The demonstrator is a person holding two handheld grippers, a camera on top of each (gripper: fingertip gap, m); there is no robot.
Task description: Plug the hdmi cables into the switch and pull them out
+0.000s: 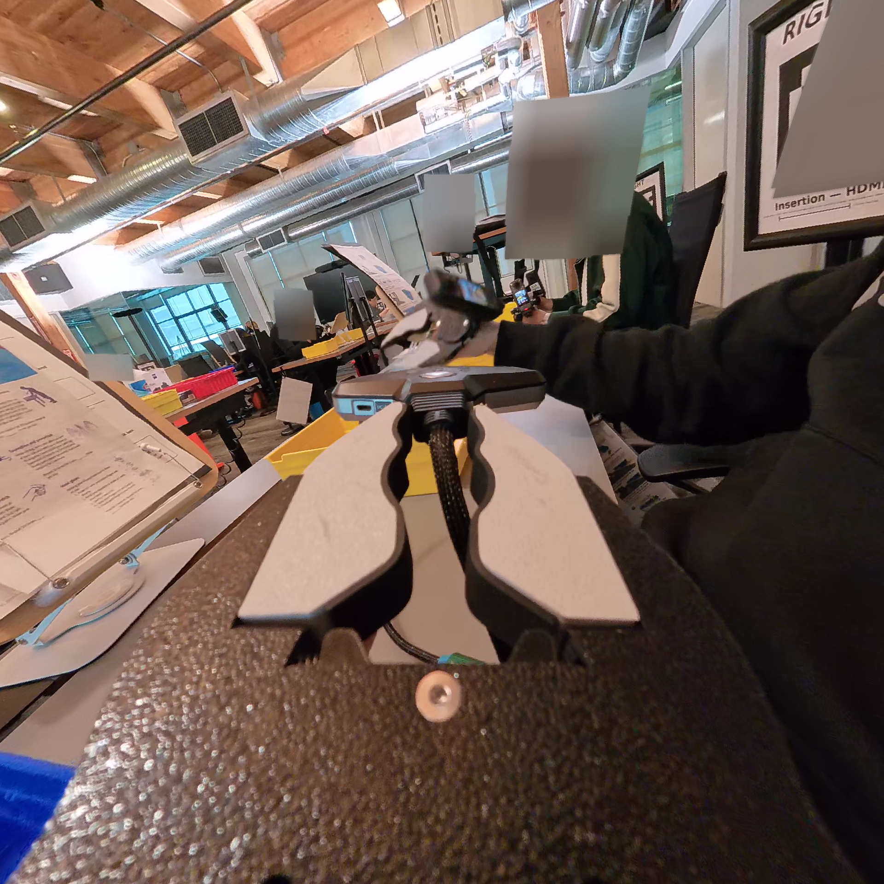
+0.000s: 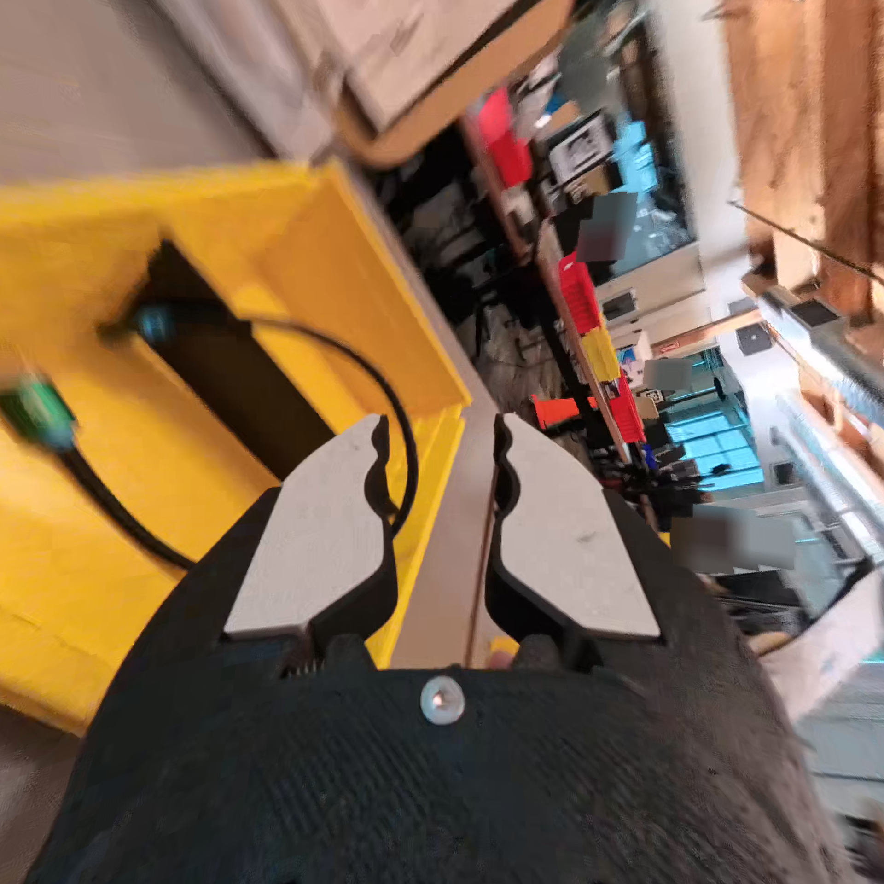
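The black and grey hdmi switch [image 1: 440, 380] is held up off the table in the left wrist view. My left gripper [image 1: 437, 414] is shut on the collar of the switch's braided black cable [image 1: 447, 483], which runs back between the fingers. My right gripper [image 2: 442, 425] is open and empty, over the edge of a yellow bin [image 2: 143, 502]. In the bin lie a green-ended hdmi plug [image 2: 38, 411] on a black cable [image 2: 402, 411] and a blue-ended plug [image 2: 153, 325]. The right wrist view is blurred. The right gripper also shows in the left wrist view [image 1: 445, 311], behind the switch.
A yellow bin [image 1: 306, 449] sits on the grey table [image 1: 550, 430] under the switch. A tilted document stand [image 1: 86, 469] stands at the left. A person's black sleeve [image 1: 669, 363] reaches in from the right. Other desks with red and yellow bins stand beyond.
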